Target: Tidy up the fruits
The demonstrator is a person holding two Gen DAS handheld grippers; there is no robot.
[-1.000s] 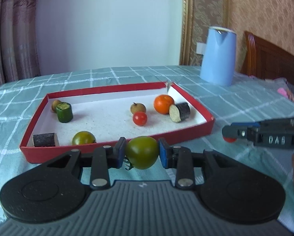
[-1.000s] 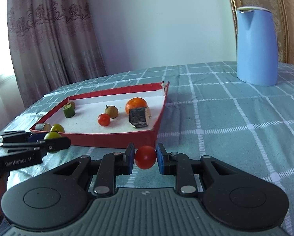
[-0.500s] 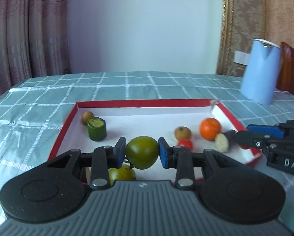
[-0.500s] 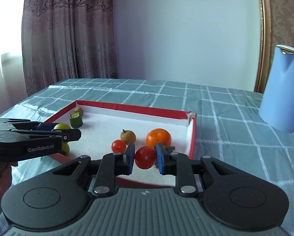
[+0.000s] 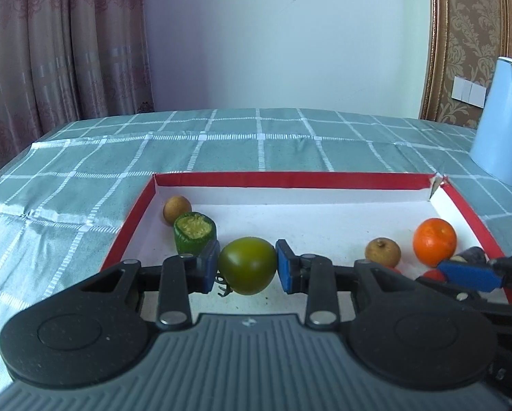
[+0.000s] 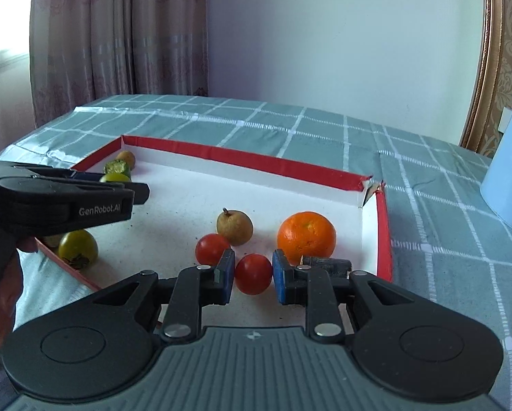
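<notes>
Left claw (image 5: 247, 267) grasps green tomato (image 5: 248, 264) across its middle; right claw (image 6: 253, 274) grasps red tomato (image 6: 253, 273). Both likely light, smooth, bruisable: squeeze gently.

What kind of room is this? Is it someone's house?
Probably a room in a home, maybe a dining room: a table with a checked green tablecloth, long patterned curtains, and a blue kettle by a papered wall.
</notes>
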